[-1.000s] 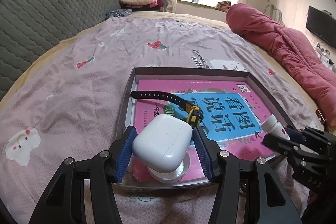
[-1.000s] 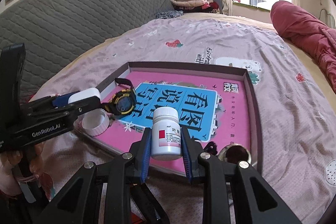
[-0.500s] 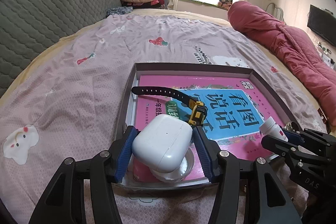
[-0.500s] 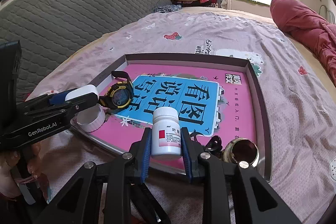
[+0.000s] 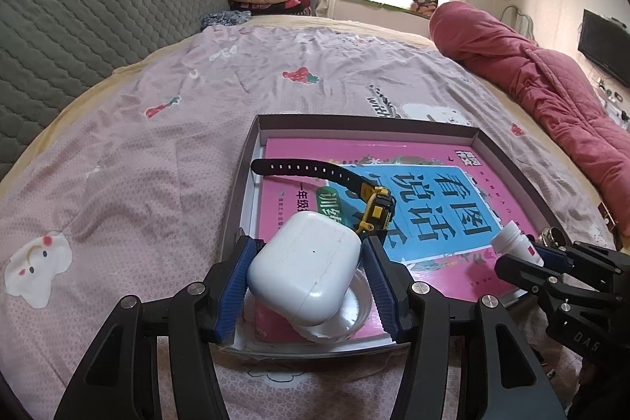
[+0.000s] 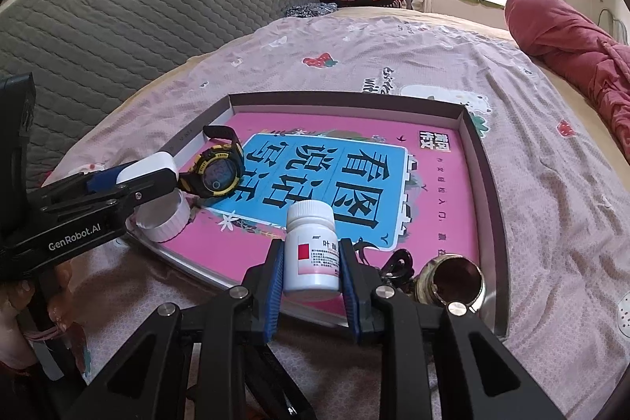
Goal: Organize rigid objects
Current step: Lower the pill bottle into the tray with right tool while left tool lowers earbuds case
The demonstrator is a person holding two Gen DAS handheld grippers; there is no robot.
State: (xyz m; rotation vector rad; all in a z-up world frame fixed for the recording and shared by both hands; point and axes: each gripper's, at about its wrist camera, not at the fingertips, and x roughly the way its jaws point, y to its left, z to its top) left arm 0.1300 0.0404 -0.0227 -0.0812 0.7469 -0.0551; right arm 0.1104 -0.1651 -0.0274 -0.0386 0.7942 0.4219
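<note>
My left gripper (image 5: 307, 270) is shut on a white earbud case (image 5: 305, 268), held above a white round lid (image 5: 346, 313) at the near left corner of the shallow grey box (image 5: 354, 124). My right gripper (image 6: 312, 264) is shut on a white pill bottle (image 6: 312, 248) with a red label, over the box's near edge. A pink and blue book (image 6: 354, 176) lies flat in the box (image 6: 488, 184). On it rests a black and yellow digital watch (image 6: 214, 172), whose strap (image 5: 299, 170) runs to the left. The left gripper's fingers (image 6: 118, 199) show in the right wrist view.
A brass cup-like object (image 6: 453, 278) and a black clip (image 6: 397, 262) lie in the box's near right corner. The box sits on a pink patterned bedsheet (image 5: 157, 164). A red quilt (image 5: 531, 73) lies at the right, a grey padded headboard (image 5: 78, 18) at the left.
Both views have shifted slightly, with the box appearing a little farther from the grippers. Each gripper keeps its hold on its object.
</note>
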